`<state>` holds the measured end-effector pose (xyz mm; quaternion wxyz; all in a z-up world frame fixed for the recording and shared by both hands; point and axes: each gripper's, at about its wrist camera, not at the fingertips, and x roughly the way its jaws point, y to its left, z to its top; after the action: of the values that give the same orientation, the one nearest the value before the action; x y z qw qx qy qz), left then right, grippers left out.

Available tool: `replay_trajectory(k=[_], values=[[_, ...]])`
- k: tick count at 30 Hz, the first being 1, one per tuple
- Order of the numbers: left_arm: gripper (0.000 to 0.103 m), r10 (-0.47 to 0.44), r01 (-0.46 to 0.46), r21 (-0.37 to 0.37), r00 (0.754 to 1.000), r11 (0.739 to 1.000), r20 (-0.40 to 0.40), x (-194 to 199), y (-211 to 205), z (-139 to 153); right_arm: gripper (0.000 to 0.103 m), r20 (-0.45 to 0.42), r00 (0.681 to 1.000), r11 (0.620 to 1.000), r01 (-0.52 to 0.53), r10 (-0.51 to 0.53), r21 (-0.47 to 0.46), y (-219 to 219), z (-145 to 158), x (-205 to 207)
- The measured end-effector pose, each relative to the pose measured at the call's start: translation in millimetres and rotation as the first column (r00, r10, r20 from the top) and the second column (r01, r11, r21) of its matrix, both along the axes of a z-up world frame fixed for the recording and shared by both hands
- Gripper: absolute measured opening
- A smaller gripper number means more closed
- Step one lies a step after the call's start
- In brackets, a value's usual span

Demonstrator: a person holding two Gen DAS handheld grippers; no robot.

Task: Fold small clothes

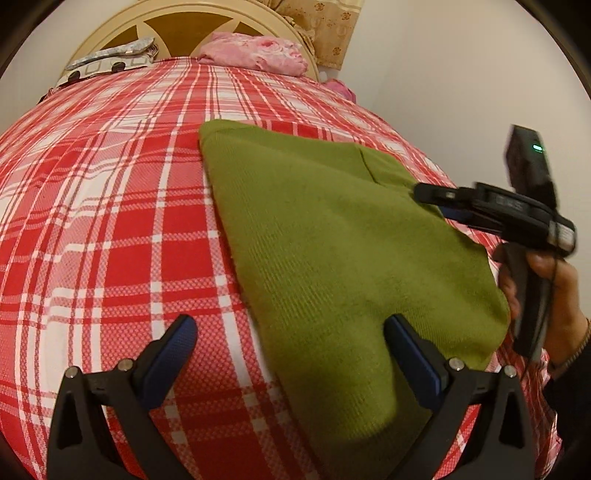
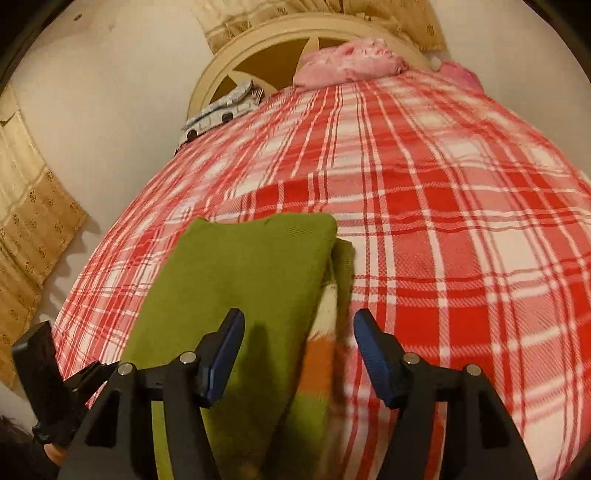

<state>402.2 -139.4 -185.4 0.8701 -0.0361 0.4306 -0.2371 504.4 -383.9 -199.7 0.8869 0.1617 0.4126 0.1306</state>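
A green knitted garment (image 1: 332, 240) lies folded into a long strip on the red and white plaid blanket (image 1: 110, 229). My left gripper (image 1: 288, 328) is open wide over its near end, the right finger resting at the cloth and the left finger over bare blanket. In the right wrist view the garment (image 2: 240, 277) runs away from me, and my right gripper (image 2: 299, 314) hangs open above its right edge with nothing pinched. That right gripper (image 1: 424, 194) also shows from the side, held by a hand (image 1: 554, 291), its tips at the garment's far right edge.
At the head of the bed are a pink bundle (image 1: 255, 50), a patterned grey and white cloth (image 1: 107, 62) and a cream round headboard (image 1: 110, 33). A wall runs along the bed's right side. A beige curtain (image 2: 33, 229) hangs to the left.
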Motion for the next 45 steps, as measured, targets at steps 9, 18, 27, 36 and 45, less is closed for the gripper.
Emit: replay_trajectory(k=[9,18,27,36,45], values=[[0.103,-0.019,0.019,-0.016,1.000,1.000,0.000,1,-2,-2,0.062,-0.047,0.999,0.996,-0.014,0.018,0.093,-7,-25,36],[0.102,-0.049,0.049,-0.033,0.999,0.998,0.004,5,-6,-2,0.062,-0.032,0.999,0.991,-0.028,0.033,0.128,0,-31,46],[0.066,-0.097,0.097,-0.078,0.995,0.992,0.010,5,-7,2,0.036,-0.010,0.999,0.992,-0.052,0.053,0.118,10,-26,43],[0.039,-0.086,0.088,-0.054,0.996,0.995,0.041,-10,-1,20,0.026,0.040,0.999,0.991,-0.018,0.013,0.131,15,-7,22],[0.038,-0.063,0.066,-0.044,0.996,0.997,0.061,-40,24,39,0.025,0.066,0.996,0.988,-0.065,0.056,0.141,48,17,-4]])
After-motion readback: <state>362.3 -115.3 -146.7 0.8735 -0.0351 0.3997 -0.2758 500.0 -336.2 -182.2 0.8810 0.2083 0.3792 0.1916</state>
